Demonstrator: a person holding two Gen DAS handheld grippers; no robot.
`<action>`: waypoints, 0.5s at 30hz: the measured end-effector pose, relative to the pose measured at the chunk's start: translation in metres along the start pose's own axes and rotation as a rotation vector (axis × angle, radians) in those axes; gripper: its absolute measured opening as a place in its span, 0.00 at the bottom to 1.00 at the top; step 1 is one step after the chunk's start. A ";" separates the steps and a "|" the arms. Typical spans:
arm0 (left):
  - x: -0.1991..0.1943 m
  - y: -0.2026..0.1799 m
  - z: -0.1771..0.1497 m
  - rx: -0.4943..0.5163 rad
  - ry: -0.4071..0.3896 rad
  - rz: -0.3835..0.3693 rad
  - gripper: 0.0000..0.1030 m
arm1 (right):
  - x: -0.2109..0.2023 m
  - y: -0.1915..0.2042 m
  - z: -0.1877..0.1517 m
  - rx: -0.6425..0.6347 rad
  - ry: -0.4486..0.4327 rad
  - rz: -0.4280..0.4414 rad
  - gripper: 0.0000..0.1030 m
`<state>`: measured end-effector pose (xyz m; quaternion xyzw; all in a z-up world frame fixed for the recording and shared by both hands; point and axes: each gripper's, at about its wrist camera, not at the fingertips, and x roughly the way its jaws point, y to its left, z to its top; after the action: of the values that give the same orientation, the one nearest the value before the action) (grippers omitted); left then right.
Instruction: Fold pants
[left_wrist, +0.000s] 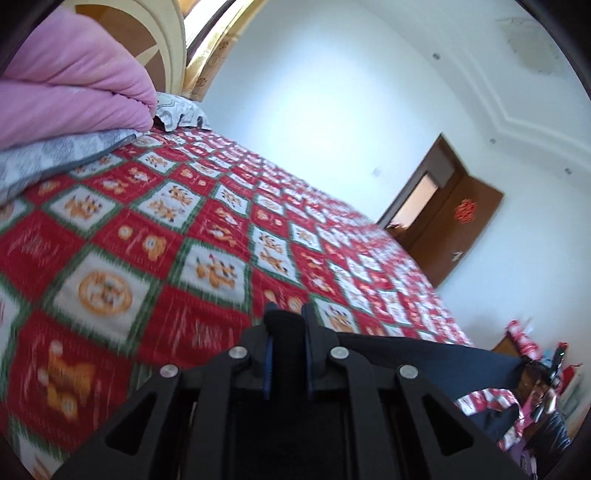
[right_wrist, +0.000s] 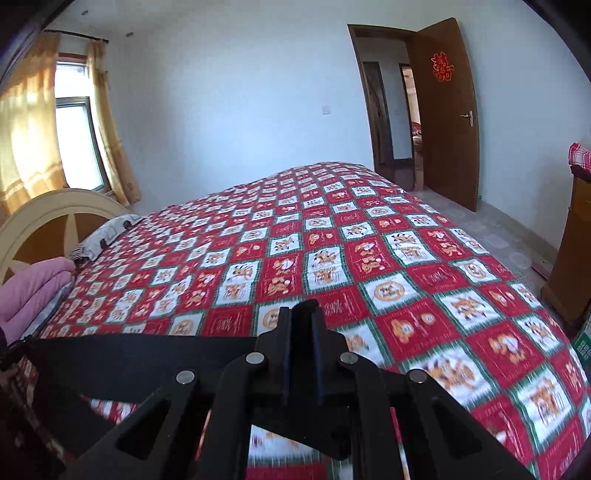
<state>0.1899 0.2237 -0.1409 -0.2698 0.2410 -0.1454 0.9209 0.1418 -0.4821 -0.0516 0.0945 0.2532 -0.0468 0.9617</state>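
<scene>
The black pants (left_wrist: 424, 360) are held stretched in the air above the bed between my two grippers. My left gripper (left_wrist: 287, 317) is shut on one end of the pants; a fold of black cloth fills the gap between its fingers. From there the cloth runs taut to the right. My right gripper (right_wrist: 301, 314) is shut on the other end of the pants (right_wrist: 140, 356), which stretch away to the left as a flat black band. Part of the cloth hangs below the right gripper, hidden by its frame.
The bed carries a red, white and green patterned quilt (right_wrist: 332, 251). A folded pink blanket (left_wrist: 70, 88) on a grey pillow lies at the headboard (right_wrist: 48, 218). A brown door (right_wrist: 443, 110) stands open at the far wall. A wooden cabinet (right_wrist: 572, 258) stands right of the bed.
</scene>
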 end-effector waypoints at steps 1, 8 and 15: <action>-0.007 0.000 -0.009 0.013 -0.011 -0.011 0.13 | -0.010 -0.002 -0.009 -0.005 -0.003 0.008 0.09; -0.026 0.020 -0.054 0.012 0.042 -0.032 0.13 | -0.057 -0.027 -0.079 0.024 0.059 0.026 0.09; -0.034 0.026 -0.069 0.094 0.083 -0.027 0.14 | -0.077 -0.041 -0.116 0.053 0.128 -0.015 0.02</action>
<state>0.1291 0.2284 -0.1942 -0.2231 0.2682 -0.1798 0.9198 0.0136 -0.4949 -0.1188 0.1207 0.3137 -0.0545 0.9402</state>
